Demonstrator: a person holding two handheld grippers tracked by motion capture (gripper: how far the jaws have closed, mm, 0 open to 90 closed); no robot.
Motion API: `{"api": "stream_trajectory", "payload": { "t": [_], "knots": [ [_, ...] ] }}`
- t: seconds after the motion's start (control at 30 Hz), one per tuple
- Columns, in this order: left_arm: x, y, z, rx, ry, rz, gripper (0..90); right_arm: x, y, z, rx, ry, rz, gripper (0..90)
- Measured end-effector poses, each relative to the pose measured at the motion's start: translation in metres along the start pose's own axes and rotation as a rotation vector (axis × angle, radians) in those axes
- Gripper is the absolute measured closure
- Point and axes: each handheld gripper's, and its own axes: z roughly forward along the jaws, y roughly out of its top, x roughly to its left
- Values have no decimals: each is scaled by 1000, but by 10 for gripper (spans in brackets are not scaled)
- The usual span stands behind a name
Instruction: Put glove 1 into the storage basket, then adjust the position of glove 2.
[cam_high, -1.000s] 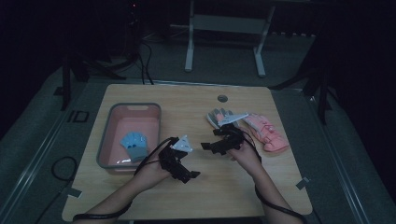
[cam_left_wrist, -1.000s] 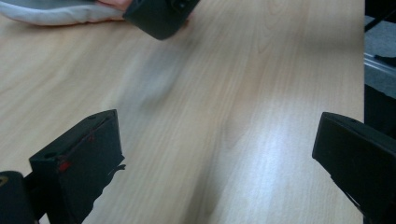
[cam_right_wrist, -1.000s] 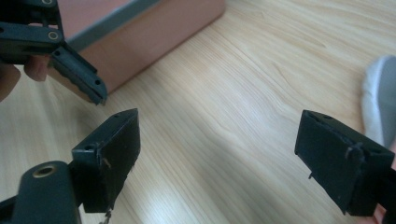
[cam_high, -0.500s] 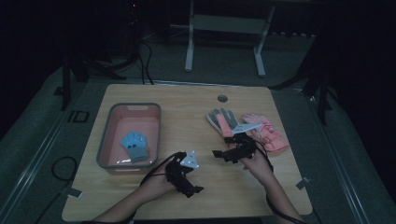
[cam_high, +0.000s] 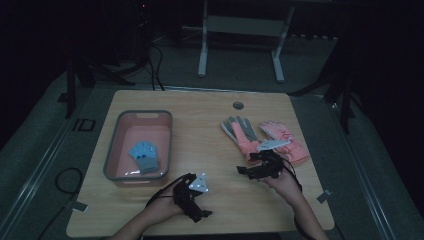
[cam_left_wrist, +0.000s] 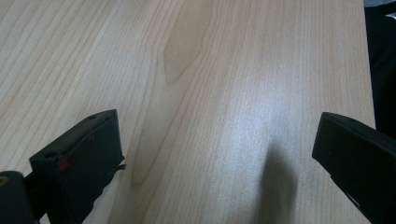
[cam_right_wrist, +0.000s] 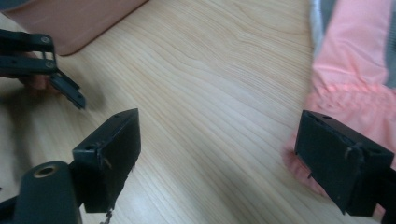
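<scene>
A blue glove (cam_high: 144, 156) lies inside the pink bin (cam_high: 116, 145) at the table's left. A grey-fingered pink glove (cam_high: 241, 133) and a pink glove (cam_high: 283, 140) lie side by side at the right. My left gripper (cam_high: 200, 212) hovers near the front edge; its jaws are open over bare wood (cam_left_wrist: 217, 135). My right gripper (cam_high: 246, 171) sits just in front of the two gloves. It is open (cam_right_wrist: 222, 126) with nothing between its jaws. The pink glove's cuff (cam_right_wrist: 355, 70) lies beside and partly behind its right jaw. The left gripper (cam_right_wrist: 70, 93) shows farther off.
The wooden table (cam_high: 200, 125) has a round hole (cam_high: 238, 105) at its back edge. The bin's corner (cam_right_wrist: 79, 23) appears ahead in the right gripper view. The table's edge (cam_left_wrist: 366, 56) runs close along the left gripper's right side. Stand legs rise behind the table.
Both grippers have drawn back toward the front edge. The left moved away from the bin, the right away from the gloves. Both stay open and hold nothing.
</scene>
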Motion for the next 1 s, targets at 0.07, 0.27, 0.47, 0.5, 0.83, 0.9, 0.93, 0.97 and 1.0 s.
{"api": "stream_trajectory", "payload": {
  "t": [0.07, 0.27, 0.47, 0.5, 0.83, 0.9, 0.93, 0.97, 1.0],
  "knots": [
    [0, -1, 0, -6, -10, -14, 18, -2, -3, -3, -5, -10, -3, 190],
    [-1, -2, -1, -12, -9, -9, 18, -10, -6, -16, -29, -47, -9, 261],
    [-2, -3, 0, -4, -4, 0, 18, -21, -5, -24, -54, -89, -4, 342],
    [-2, -3, 0, -4, -4, 2, 18, -24, -5, -26, -62, -103, 2, 371],
    [-2, -5, 0, -5, -8, 10, 18, -63, 13, -24, -32, -199, 34, 494],
    [-2, -5, 0, -5, -8, 9, 18, -66, 16, -24, -33, -203, 42, 498],
    [-2, -5, 0, -5, -8, 9, 18, -69, 17, -24, -33, -203, 44, 498],
    [-2, -5, -1, -9, -11, 10, 18, -76, 25, -22, -31, -211, 59, 530],
    [-2, -5, -1, -11, -11, 10, 18, -79, 28, -21, -29, -209, 69, 541]
  ]
}}
